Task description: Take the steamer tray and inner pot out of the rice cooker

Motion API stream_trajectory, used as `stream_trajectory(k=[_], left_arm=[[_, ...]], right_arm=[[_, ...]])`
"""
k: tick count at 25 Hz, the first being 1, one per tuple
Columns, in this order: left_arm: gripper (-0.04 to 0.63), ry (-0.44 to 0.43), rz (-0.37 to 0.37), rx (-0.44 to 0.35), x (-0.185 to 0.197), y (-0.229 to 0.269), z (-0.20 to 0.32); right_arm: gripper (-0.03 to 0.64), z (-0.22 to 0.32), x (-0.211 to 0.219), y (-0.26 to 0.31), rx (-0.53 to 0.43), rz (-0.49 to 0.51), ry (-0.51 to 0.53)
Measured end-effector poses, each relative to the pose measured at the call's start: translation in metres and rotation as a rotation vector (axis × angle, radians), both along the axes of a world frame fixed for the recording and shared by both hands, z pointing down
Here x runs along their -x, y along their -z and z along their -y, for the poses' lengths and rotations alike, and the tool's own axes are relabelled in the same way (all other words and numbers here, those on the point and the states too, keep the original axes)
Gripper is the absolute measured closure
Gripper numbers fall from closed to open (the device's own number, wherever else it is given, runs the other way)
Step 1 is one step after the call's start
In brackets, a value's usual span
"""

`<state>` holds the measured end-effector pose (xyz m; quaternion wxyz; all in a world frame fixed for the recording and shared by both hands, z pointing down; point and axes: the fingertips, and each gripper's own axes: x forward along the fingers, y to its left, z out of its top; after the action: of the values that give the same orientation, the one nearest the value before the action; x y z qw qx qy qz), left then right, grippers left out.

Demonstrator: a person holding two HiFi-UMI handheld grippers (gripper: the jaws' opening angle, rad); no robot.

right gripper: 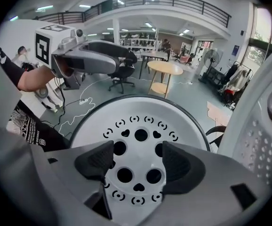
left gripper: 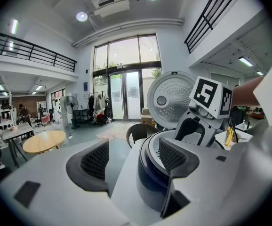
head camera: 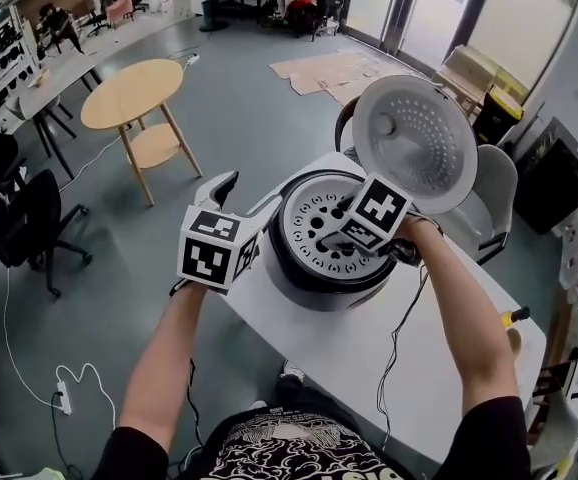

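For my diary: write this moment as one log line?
lid: open | steamer tray: in cooker | right claw: open, over tray | left claw: open, at cooker's side

You stand in a big open workspace hall, with a mezzanine railing (left gripper: 32,51), glass entrance doors (left gripper: 124,95), a round wooden table (head camera: 132,93) and an office chair (head camera: 29,223).

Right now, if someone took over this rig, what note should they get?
Left tongs: open, empty, at the left rim of the cooker.
Right tongs: open, empty, just above the tray.
The tray sits in the cooker; the pot cannot be seen under it. The lid is up.
Done: cooker opened. Left: lift out the tray, then the pot.
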<state>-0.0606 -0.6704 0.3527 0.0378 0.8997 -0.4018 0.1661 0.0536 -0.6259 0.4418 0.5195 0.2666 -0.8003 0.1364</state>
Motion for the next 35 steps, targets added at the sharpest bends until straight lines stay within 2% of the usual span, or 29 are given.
stream_trajectory(k=[3, 15, 21, 28, 35], left_arm=[[0.267, 0.002, 0.008, 0.004, 0.004, -0.005, 0.007], [0.267, 0.006, 0.025, 0.025, 0.007, -0.018, 0.023], [0.267, 0.007, 0.026, 0.025, 0.007, -0.016, 0.023], [0.267, 0.004, 0.010, 0.011, 0.007, -0.006, 0.014], [0.267, -0.012, -0.022, -0.025, 0.031, 0.013, -0.018]], right_arm=[[0.278, 0.008, 0.001, -0.013, 0.048, -0.041, -0.004], [0.265, 0.015, 0.011, -0.042, 0.204, -0.102, 0.013], [0.307, 0.018, 0.011, -0.046, 0.240, -0.172, 0.011], [0.321, 0.016, 0.009, -0.023, 0.216, -0.177, 0.019], [0.322, -0.006, 0.024, 0.014, 0.161, -0.230, 0.007]])
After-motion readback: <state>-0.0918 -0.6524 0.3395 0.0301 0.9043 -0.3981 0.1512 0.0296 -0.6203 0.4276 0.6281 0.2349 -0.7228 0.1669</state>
